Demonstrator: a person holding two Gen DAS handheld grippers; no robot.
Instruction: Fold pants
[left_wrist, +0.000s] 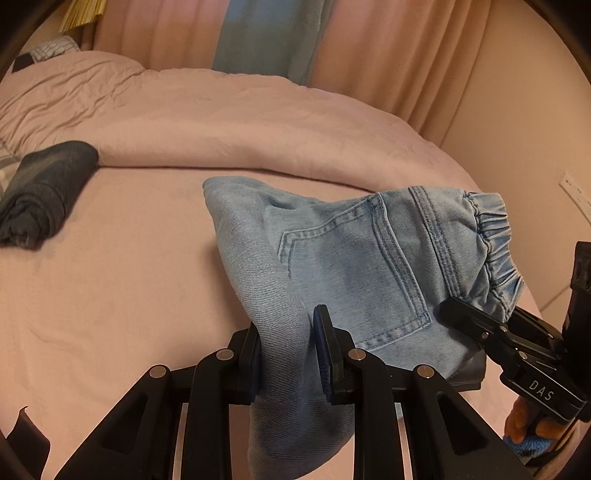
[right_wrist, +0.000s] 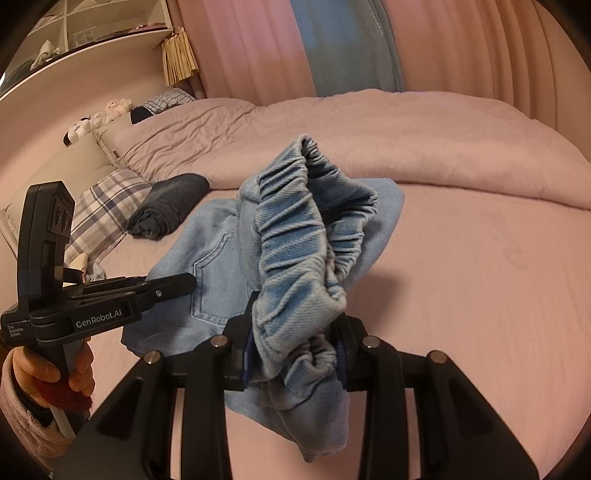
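Light denim pants (left_wrist: 354, 258), partly folded and bunched, hung just above the pink bed (left_wrist: 110, 314). Left gripper (left_wrist: 286, 354) pinched a doubled leg fold; right gripper (right_wrist: 295, 354) clamped the elastic waistband (right_wrist: 295, 251). Final fold and laying flat remained, beside a dark folded garment (left_wrist: 40, 192)

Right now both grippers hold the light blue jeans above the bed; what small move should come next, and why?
Probably lower the jeans flat onto the pink sheet: the left gripper pinches a leg fold, the right gripper the elastic waistband, and the cloth hangs bunched.
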